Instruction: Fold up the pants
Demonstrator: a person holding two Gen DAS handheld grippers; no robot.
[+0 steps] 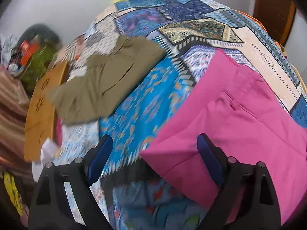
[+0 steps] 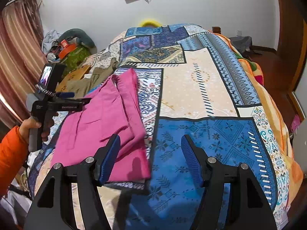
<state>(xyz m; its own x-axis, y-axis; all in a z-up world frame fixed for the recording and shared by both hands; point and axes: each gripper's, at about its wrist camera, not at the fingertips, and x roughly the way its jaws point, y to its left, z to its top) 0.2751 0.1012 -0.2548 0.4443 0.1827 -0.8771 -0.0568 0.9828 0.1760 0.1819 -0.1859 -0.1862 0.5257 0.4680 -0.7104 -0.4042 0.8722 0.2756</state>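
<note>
Pink pants (image 1: pixel 236 118) lie folded flat on the patterned bedspread (image 1: pixel 138 105); they also show in the right wrist view (image 2: pixel 101 122). My left gripper (image 1: pixel 154 145) is open and empty, hovering over the pants' near left corner. In the right wrist view the left gripper (image 2: pixel 67 95) is seen from the side above the pants' left edge. My right gripper (image 2: pixel 150 147) is open and empty, above the pants' near right corner. Folded olive pants (image 1: pixel 103 80) lie further left on the bed.
An orange-brown cardboard box (image 1: pixel 41 111) lies at the bed's left edge. Clutter and a green bag (image 2: pixel 76 57) sit by the wall at the left. An orange blanket (image 2: pixel 268 99) hangs over the bed's right side. Curtains (image 2: pixel 17 57) hang at the left.
</note>
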